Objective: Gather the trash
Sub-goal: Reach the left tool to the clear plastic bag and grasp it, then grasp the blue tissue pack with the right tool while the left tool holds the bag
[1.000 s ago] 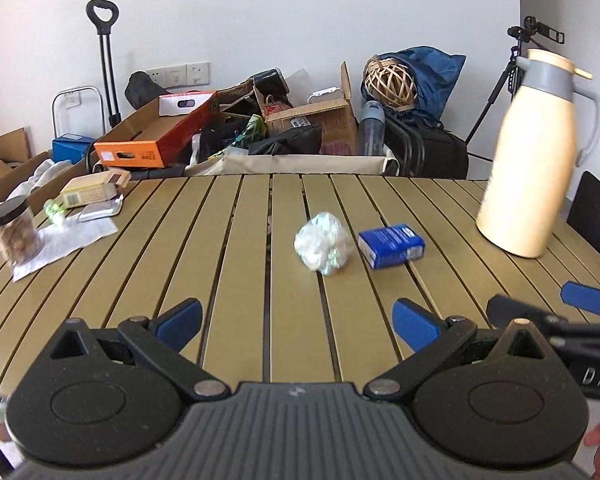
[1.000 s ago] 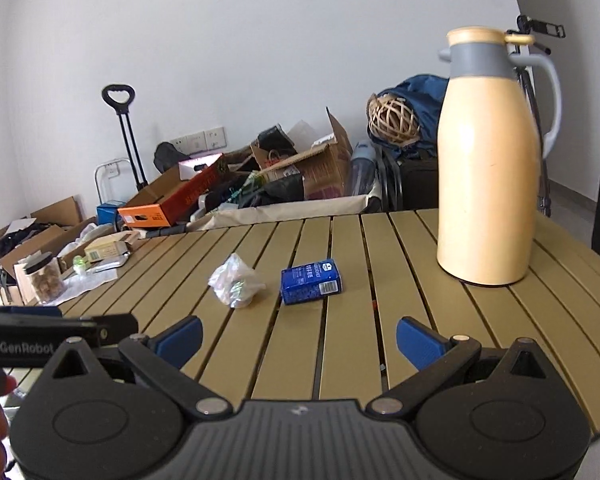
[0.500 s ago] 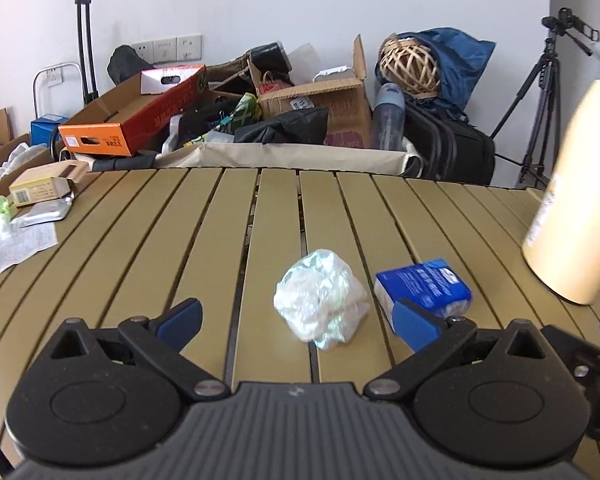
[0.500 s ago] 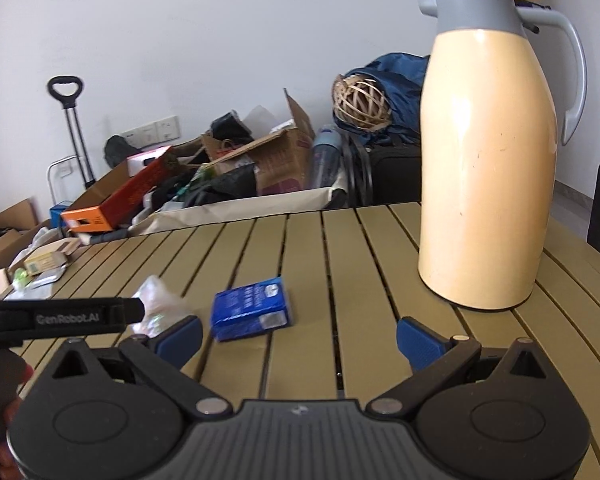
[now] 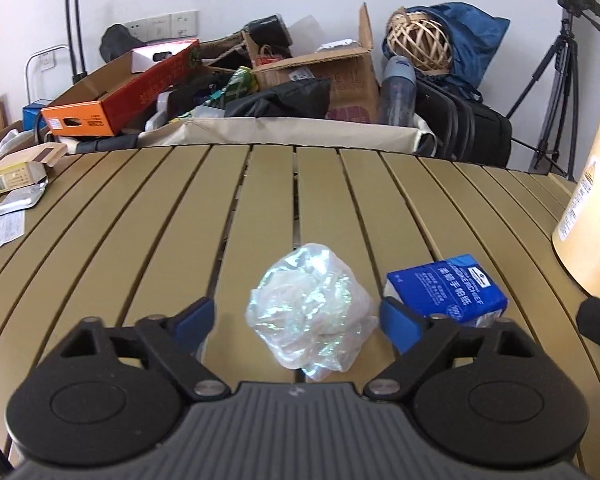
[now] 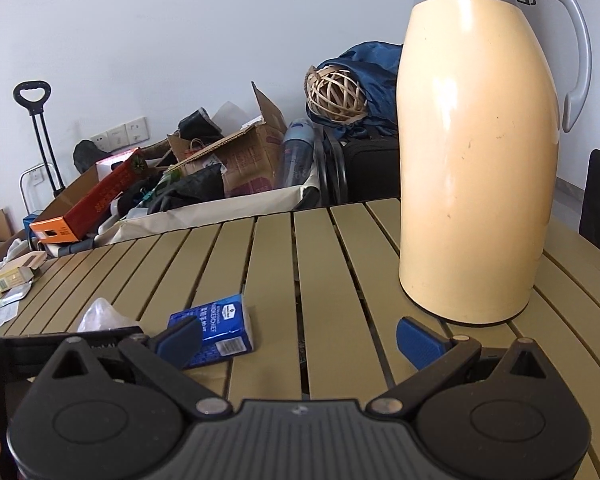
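Observation:
A crumpled clear plastic wrapper [image 5: 314,310] lies on the slatted olive table [image 5: 160,220]. My left gripper [image 5: 298,320] is open, with the wrapper between its blue fingertips but not pinched. A blue tissue pack [image 5: 446,290] lies just right of it. In the right wrist view the wrapper [image 6: 100,316] shows at the left, partly hidden by the left gripper's body, and the tissue pack [image 6: 220,330] sits by the left fingertip. My right gripper [image 6: 298,338] is open and empty, low over the table.
A tall cream thermos jug [image 6: 476,160] stands on the table right of the grippers. Small boxes, foil and paper [image 5: 12,184] lie at the table's left edge. Cardboard boxes and bags [image 5: 260,84] are piled behind the table, with a tripod [image 5: 560,80] at the right.
Both grippers have moved forward and lower over the table. The left gripper has come up around the wrapper, and the right has drawn close to the tissue pack and jug.

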The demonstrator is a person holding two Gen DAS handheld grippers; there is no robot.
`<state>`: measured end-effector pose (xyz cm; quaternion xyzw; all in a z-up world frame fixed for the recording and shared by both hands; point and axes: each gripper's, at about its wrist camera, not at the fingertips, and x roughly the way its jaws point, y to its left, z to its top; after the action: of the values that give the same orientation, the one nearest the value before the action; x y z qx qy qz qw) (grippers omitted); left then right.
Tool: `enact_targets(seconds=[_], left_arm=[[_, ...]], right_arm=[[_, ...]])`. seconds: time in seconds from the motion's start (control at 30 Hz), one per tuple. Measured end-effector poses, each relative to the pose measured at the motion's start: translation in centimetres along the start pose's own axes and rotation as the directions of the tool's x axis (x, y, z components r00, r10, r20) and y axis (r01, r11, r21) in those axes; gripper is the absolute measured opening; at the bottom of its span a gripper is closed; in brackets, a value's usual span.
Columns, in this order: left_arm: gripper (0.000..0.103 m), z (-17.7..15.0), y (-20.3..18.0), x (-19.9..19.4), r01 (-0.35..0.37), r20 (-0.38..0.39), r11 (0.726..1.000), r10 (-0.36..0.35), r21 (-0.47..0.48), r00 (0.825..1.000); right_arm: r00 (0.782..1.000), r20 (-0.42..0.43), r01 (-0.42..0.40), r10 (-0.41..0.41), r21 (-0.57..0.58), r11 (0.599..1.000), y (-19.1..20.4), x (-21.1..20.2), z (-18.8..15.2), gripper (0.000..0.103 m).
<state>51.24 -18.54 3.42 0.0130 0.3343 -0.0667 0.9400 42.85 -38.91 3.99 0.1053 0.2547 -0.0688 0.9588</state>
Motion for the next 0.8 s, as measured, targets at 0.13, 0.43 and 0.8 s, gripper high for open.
enact_targets(seconds=[0.13,0.43,0.8], left_arm=[[0.062,0.0,0.0,0.2,0.024,-0.012,1.0,-0.024,-0.002,1.0],[0.048,0.0,0.6,-0.7,0.033,0.007,0.999,-0.033,-0.001,0.999],[0.048,0.7,4.8,-3.1,-0.023,0.064,1.0,0.024,-0.02,0.998]], right_arm=[[1.0,-0.002,0.0,0.0,-0.009,1.0,0.3,0.3,0.0,0.103],[1.0,-0.008,-0.003,0.003,-0.03,1.0,1.0,0.7,0.4,0.103],[0.998,-0.038,-0.045,0.041,-0.105,0.993,4.4,2.9,1.1,0.103]])
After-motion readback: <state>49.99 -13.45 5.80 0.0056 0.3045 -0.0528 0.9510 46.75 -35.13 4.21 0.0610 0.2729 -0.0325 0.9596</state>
